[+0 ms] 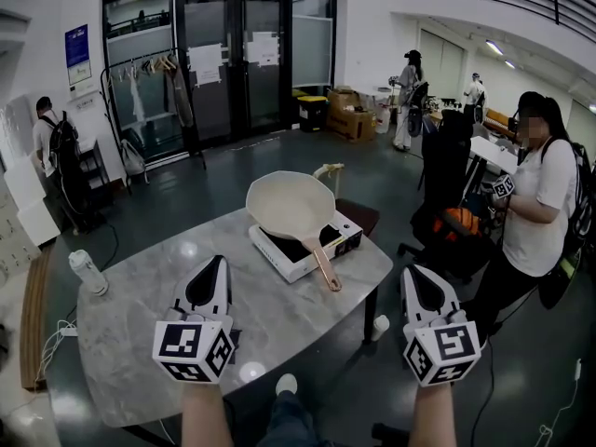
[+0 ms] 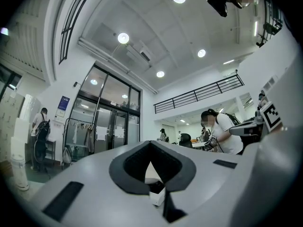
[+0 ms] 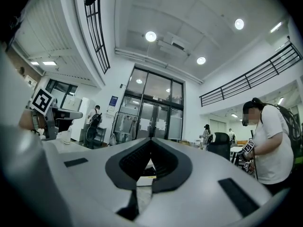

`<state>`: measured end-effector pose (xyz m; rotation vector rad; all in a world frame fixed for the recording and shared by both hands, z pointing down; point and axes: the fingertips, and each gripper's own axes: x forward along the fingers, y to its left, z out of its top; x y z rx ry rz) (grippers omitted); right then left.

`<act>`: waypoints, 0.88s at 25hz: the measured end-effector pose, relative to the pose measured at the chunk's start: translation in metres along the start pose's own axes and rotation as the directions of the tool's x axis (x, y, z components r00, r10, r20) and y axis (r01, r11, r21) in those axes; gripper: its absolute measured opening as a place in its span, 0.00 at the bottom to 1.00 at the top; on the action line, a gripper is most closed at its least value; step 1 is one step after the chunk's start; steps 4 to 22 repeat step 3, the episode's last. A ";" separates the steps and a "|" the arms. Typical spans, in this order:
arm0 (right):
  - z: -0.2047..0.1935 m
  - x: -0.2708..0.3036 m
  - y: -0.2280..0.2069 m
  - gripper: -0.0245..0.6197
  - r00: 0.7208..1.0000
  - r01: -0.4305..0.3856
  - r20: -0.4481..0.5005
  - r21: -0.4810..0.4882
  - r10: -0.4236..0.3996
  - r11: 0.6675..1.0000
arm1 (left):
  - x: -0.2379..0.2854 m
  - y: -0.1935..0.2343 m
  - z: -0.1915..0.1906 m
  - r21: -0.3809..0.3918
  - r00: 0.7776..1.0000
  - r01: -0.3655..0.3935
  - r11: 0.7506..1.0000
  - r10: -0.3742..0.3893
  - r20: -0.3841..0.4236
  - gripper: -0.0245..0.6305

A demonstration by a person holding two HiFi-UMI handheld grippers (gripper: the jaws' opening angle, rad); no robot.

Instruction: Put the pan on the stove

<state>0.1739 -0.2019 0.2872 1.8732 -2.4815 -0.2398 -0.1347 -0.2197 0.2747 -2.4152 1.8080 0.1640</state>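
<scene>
Marble table [image 1: 140,315] mid-room. White stove [image 1: 277,257] sits at its 1 o'clock corner. Cream pan [image 1: 289,203] is on the stove, tilted, handle pointing 5 o'clock past the stove's edge. Left gripper [image 1: 220,261] hangs over the table's 6 o'clock edge, jaws clenched on nothing. Right gripper [image 1: 409,271] is off the table at 4 o'clock, also clenched and empty. Small bottle [image 1: 87,271] stands at 9 o'clock.

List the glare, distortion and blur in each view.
Head view: white glare spots on the table; the fisheye bends the glass doors. Left gripper view: dark vignetted corners, ceiling lamp blown out, railing curved. Right gripper view: same vignette, ceiling light flaring; a mosaic patch covers the face of the person.
</scene>
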 end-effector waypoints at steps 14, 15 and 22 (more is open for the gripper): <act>0.001 0.002 0.000 0.08 1.000 -0.005 0.002 -0.004 0.005 1.000 | 0.001 0.000 0.001 0.002 1.000 0.000 1.000 0.000 0.004 0.05; 0.001 0.002 0.000 0.08 1.000 -0.005 0.002 -0.004 0.005 1.000 | 0.001 0.000 0.001 0.002 1.000 0.000 1.000 0.000 0.004 0.05; 0.001 0.002 0.000 0.08 1.000 -0.005 0.002 -0.004 0.005 1.000 | 0.001 0.000 0.001 0.002 1.000 0.000 1.000 0.000 0.004 0.05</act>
